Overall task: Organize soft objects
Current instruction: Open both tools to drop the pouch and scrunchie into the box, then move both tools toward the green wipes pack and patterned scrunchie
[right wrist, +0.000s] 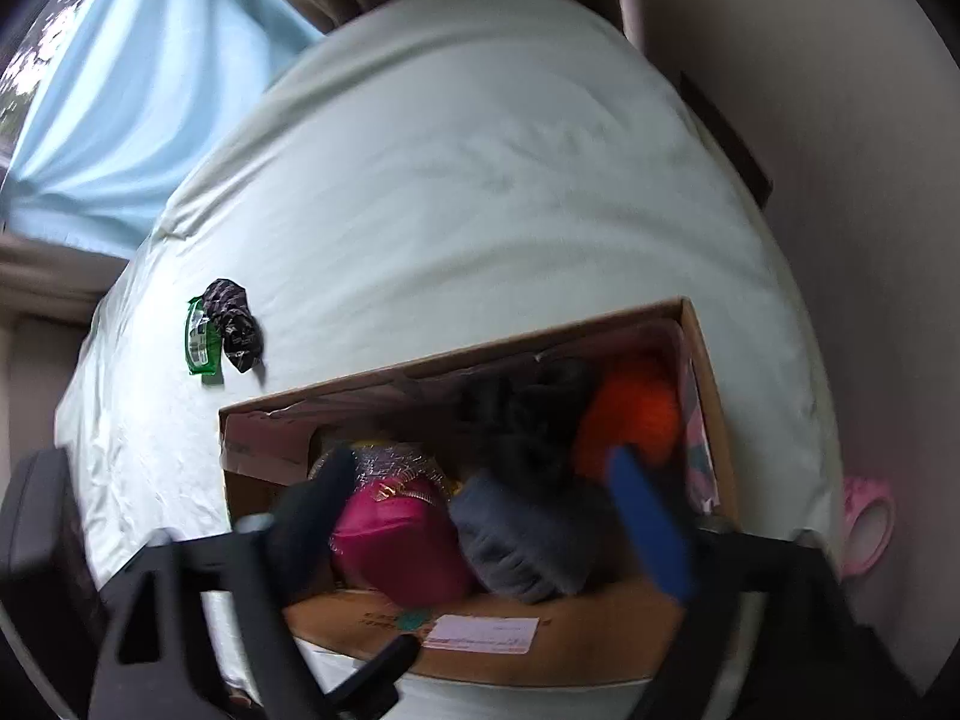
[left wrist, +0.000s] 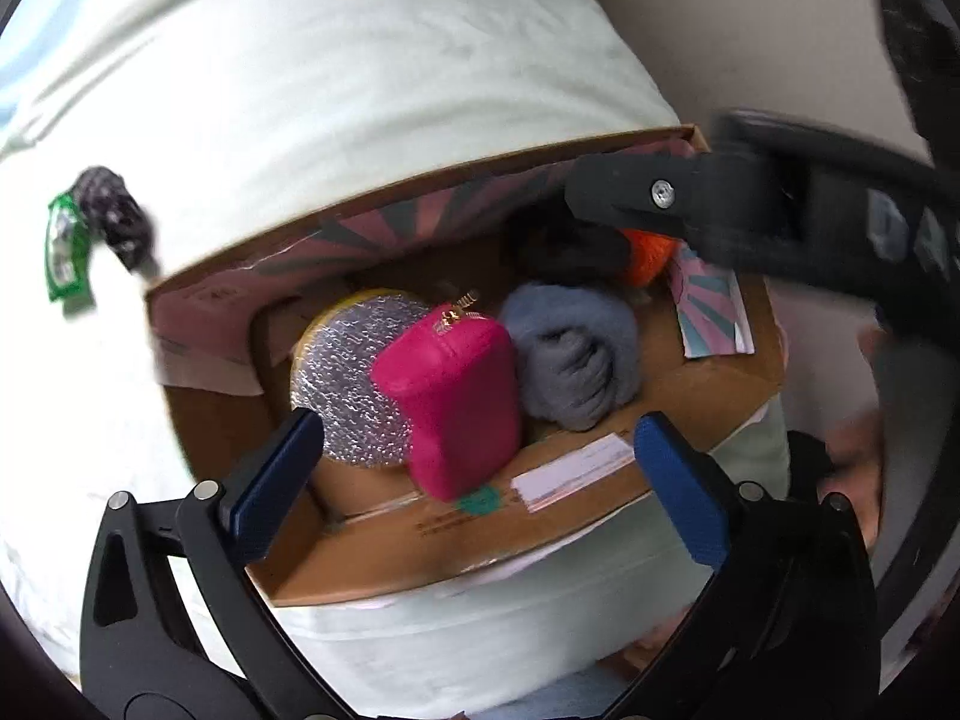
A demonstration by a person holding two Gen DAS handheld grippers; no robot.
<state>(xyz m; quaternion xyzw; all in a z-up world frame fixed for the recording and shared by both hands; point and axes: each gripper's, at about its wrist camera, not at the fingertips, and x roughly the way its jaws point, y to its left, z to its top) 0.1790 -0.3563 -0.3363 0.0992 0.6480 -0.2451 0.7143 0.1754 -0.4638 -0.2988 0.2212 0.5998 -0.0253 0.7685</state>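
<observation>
An open cardboard box (left wrist: 576, 516) (right wrist: 708, 360) sits on a pale bed. In it lie a pink pouch (left wrist: 453, 399) (right wrist: 396, 540), a grey-blue woolly bundle (left wrist: 573, 354) (right wrist: 528, 540), a silver sponge (left wrist: 348, 384), a black soft item (right wrist: 528, 414) and an orange yarn ball (left wrist: 648, 255) (right wrist: 630, 414). My left gripper (left wrist: 474, 480) is open and empty above the box's near side. My right gripper (right wrist: 480, 516) is open and empty over the box; it also shows in the left wrist view (left wrist: 630, 195). A dark patterned cloth (left wrist: 114, 216) (right wrist: 234, 324) lies on the bed left of the box.
A green packet (left wrist: 63, 255) (right wrist: 201, 342) lies beside the dark cloth. A light blue curtain (right wrist: 132, 96) hangs at the far left. A pink object (right wrist: 867, 531) sits at the bed's right edge. A wall stands to the right.
</observation>
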